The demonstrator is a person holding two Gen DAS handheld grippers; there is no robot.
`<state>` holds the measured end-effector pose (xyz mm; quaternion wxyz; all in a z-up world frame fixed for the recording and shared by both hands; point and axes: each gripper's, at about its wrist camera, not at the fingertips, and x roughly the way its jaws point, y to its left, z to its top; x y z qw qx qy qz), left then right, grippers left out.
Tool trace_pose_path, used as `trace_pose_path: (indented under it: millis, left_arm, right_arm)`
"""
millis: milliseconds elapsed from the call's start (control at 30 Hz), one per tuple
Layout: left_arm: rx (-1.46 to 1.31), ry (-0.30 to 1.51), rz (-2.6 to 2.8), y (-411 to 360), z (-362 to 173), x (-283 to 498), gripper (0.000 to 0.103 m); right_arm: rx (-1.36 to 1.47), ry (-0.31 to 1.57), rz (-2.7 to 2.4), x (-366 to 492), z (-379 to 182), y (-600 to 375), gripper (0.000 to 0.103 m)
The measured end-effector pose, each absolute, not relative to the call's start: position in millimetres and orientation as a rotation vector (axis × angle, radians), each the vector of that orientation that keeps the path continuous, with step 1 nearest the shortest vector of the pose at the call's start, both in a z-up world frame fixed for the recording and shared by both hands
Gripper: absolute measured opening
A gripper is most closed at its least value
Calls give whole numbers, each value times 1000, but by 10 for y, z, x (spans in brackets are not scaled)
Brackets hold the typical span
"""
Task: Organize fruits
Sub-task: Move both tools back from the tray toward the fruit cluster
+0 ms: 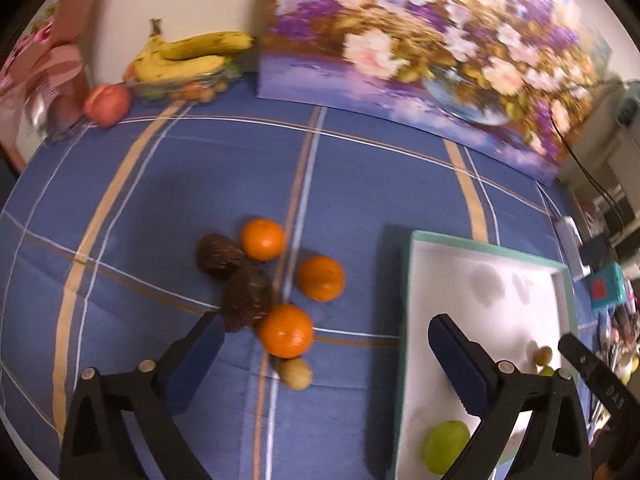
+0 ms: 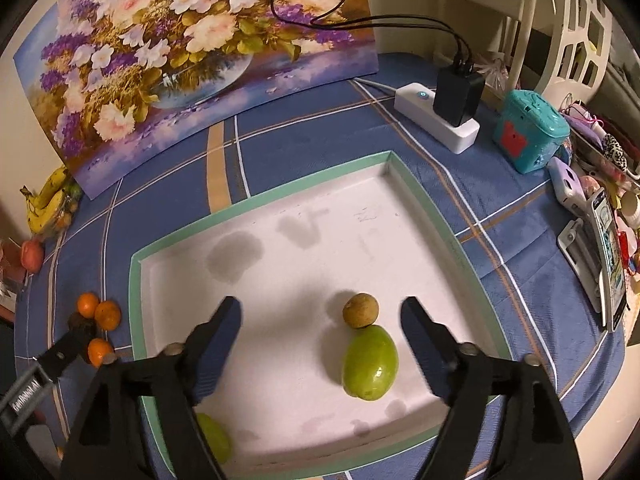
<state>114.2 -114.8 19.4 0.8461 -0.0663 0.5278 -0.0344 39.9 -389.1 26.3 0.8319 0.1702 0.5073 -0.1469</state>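
In the left wrist view, three oranges (image 1: pixel 285 331), two dark brown fruits (image 1: pixel 247 293) and a small tan fruit (image 1: pixel 295 373) lie clustered on the blue checked cloth. My left gripper (image 1: pixel 322 330) is open and empty just above them, the nearest orange between its fingers. A white tray with a green rim (image 2: pixel 420 196) holds a green fruit (image 2: pixel 370 362), a small brown fruit (image 2: pixel 360 311) and another green fruit (image 2: pixel 214 436). My right gripper (image 2: pixel 322 312) is open and empty over the tray, beside the brown fruit.
A flower painting (image 2: pixel 192 52) leans on the wall behind. Bananas (image 1: pixel 192 56) in a glass bowl and a red apple (image 1: pixel 107 105) sit at the far left. A power strip (image 2: pixel 436 116), teal box (image 2: pixel 528 136) and clutter lie right of the tray.
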Motion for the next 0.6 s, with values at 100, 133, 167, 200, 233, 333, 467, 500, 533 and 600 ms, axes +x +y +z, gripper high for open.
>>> trace_pose_path:
  millis: [100,133,167,200,233,333,467,500,533,600]
  left_arm:
    - [-163,1113,-45,-1031,197,1161,103]
    - [-166,1111,-37,-1002,202,1161,103]
    - [-170,1108,-29,-970,208,1162,103]
    - [-174,1105,-20,-930,214,1162,103]
    - [-176,1102,-15,-909,220,1153,103]
    - [-191,1086,-2,-822,248,1140,103]
    - [-208,1066,8,-720,285,1128,103]
    - [-212,1060,9,-690,293,1125,103]
    - [-215,1054,12,-656,305,1121,103]
    - [-218,1035,18,-582,342,1116,103]
  right_arm:
    - [349,1071,-307,399,262,-3856,86]
    - [345,1068,-305,400,265,-3844,86]
    - [338,1065,-304,402,271,-3826,87]
    - [333,1064,-305,404,275,-3815,87]
    - [325,1062,-309,407,280,-3802,87]
    - [319,1051,-310,414,296,-3764,96]
    - [315,1027,-295,426,328,-3709,96]
    - [311,1021,-295,428,335,-3695,96]
    - [307,1009,-292,431,346,-3671,96]
    - [300,984,-276,444,365,-3618,96]
